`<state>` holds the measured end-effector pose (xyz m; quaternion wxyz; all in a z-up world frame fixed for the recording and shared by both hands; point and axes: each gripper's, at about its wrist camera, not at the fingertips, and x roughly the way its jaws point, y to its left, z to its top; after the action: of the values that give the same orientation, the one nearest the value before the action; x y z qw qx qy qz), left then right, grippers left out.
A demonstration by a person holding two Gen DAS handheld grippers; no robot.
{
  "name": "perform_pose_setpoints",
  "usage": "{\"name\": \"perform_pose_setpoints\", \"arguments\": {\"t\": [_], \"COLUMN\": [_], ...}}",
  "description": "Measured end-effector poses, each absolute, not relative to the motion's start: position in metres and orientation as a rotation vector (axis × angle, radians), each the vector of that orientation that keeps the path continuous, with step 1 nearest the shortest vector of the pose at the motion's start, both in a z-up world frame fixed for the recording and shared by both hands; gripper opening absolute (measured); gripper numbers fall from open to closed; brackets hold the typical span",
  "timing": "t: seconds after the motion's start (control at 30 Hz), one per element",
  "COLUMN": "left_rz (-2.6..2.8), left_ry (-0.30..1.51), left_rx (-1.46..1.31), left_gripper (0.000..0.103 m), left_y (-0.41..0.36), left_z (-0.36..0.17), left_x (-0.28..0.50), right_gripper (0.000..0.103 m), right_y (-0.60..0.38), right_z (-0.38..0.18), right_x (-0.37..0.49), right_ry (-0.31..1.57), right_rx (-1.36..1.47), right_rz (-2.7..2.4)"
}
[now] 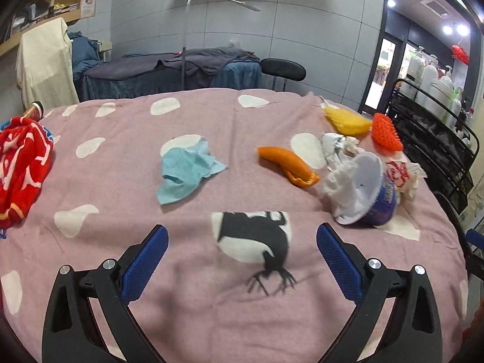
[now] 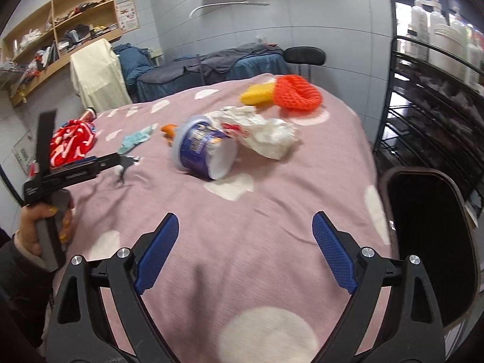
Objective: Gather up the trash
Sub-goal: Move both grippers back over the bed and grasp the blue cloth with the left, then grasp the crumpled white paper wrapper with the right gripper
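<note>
On the pink spotted cloth [image 1: 181,272] lie a tipped blue paper cup [image 1: 366,190] stuffed with white tissue, a crumpled white wrapper [image 1: 402,175], a light blue crumpled paper [image 1: 187,171] and an orange peel-like piece [image 1: 287,165]. My left gripper [image 1: 242,260] is open and empty, short of them. In the right wrist view the cup [image 2: 202,151] and wrapper [image 2: 266,134] lie ahead of my open, empty right gripper [image 2: 245,251]. A dark trash bin [image 2: 429,242] stands at the right of the table.
A red patterned cloth [image 1: 21,163] lies at the left edge. A yellow item [image 1: 348,122] and an orange net item [image 1: 385,133] lie at the far right. A black wire rack [image 2: 432,99] with bottles stands right of the table.
</note>
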<state>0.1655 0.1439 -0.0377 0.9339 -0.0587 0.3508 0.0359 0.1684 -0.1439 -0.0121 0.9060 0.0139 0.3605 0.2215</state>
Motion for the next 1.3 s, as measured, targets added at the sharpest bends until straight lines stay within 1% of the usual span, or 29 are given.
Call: {"name": "perform_pose_setpoints", "arguments": {"t": [0.2, 0.3, 0.33, 0.37, 0.43, 0.47, 0.57, 0.6, 0.63, 0.7, 0.73, 0.83, 0.97, 1.03, 1.07, 1.1, 1.13, 1.2, 1.23, 1.27, 1.3], "left_rz": [0.122, 0.131, 0.128, 0.128, 0.122, 0.109, 0.089, 0.085, 0.083, 0.083, 0.08, 0.077, 0.074, 0.065, 0.062, 0.058, 0.056, 0.05, 0.045, 0.039, 0.034], "left_ry": [0.794, 0.832, 0.848, 0.861, 0.886, 0.893, 0.891, 0.888, 0.887, 0.885, 0.881, 0.864, 0.834, 0.816, 0.809, 0.799, 0.787, 0.761, 0.751, 0.74, 0.726], "left_rx": [-0.109, -0.119, -0.127, -0.133, -0.135, -0.138, -0.13, -0.126, -0.124, -0.122, -0.124, -0.125, -0.162, -0.177, -0.179, -0.178, -0.172, -0.159, -0.157, -0.154, -0.15], "left_gripper": [0.093, 0.088, 0.083, 0.08, 0.068, 0.066, 0.054, 0.043, 0.031, 0.018, 0.014, 0.009, 0.008, 0.008, 0.008, 0.008, 0.008, 0.008, 0.008, 0.008, 0.008], "left_y": [0.183, 0.195, 0.198, 0.2, 0.203, 0.203, 0.199, 0.198, 0.198, 0.198, 0.198, 0.198, 0.2, 0.198, 0.197, 0.194, 0.191, 0.184, 0.181, 0.178, 0.173], "left_z": [-0.046, -0.051, -0.055, -0.058, -0.063, -0.065, -0.066, -0.065, -0.064, -0.063, -0.063, -0.061, -0.057, -0.052, -0.05, -0.047, -0.044, -0.036, -0.032, -0.029, -0.025], "left_x": [0.216, 0.235, 0.241, 0.245, 0.252, 0.254, 0.258, 0.259, 0.261, 0.262, 0.262, 0.259, 0.251, 0.245, 0.242, 0.238, 0.234, 0.223, 0.219, 0.214, 0.207], "right_gripper": [0.089, 0.089, 0.089, 0.089, 0.089, 0.089, 0.089, 0.089, 0.089, 0.089, 0.089, 0.089, 0.089, 0.084, 0.079, 0.072, 0.067, 0.047, 0.044, 0.038, 0.028], "right_y": [-0.091, -0.07, -0.065, -0.06, -0.055, -0.054, -0.057, -0.057, -0.058, -0.063, -0.066, -0.078, -0.094, -0.097, -0.096, -0.094, -0.091, -0.087, -0.085, -0.084, -0.082], "right_z": [-0.012, -0.017, -0.02, -0.022, -0.027, -0.028, -0.026, -0.025, -0.024, -0.02, -0.016, -0.003, 0.007, 0.006, 0.004, 0.001, -0.004, -0.014, -0.018, -0.022, -0.025], "right_x": [0.197, 0.218, 0.224, 0.231, 0.24, 0.244, 0.25, 0.251, 0.252, 0.252, 0.251, 0.25, 0.259, 0.267, 0.272, 0.275, 0.279, 0.288, 0.29, 0.293, 0.294], "right_ry": [0.83, 0.88, 0.891, 0.903, 0.925, 0.931, 0.928, 0.927, 0.924, 0.915, 0.903, 0.845, 0.792, 0.783, 0.781, 0.782, 0.787, 0.798, 0.798, 0.796, 0.8], "right_rx": [0.089, 0.098, 0.094, 0.083, 0.068, 0.065, 0.077, 0.082, 0.083, 0.092, 0.099, 0.077, 0.041, 0.011, -0.024, -0.05, -0.086, -0.147, -0.167, -0.188, -0.198], "right_rz": [0.606, 0.632, 0.631, 0.623, 0.612, 0.609, 0.594, 0.594, 0.592, 0.59, 0.593, 0.555, 0.479, 0.446, 0.429, 0.42, 0.411, 0.391, 0.389, 0.394, 0.404]}}
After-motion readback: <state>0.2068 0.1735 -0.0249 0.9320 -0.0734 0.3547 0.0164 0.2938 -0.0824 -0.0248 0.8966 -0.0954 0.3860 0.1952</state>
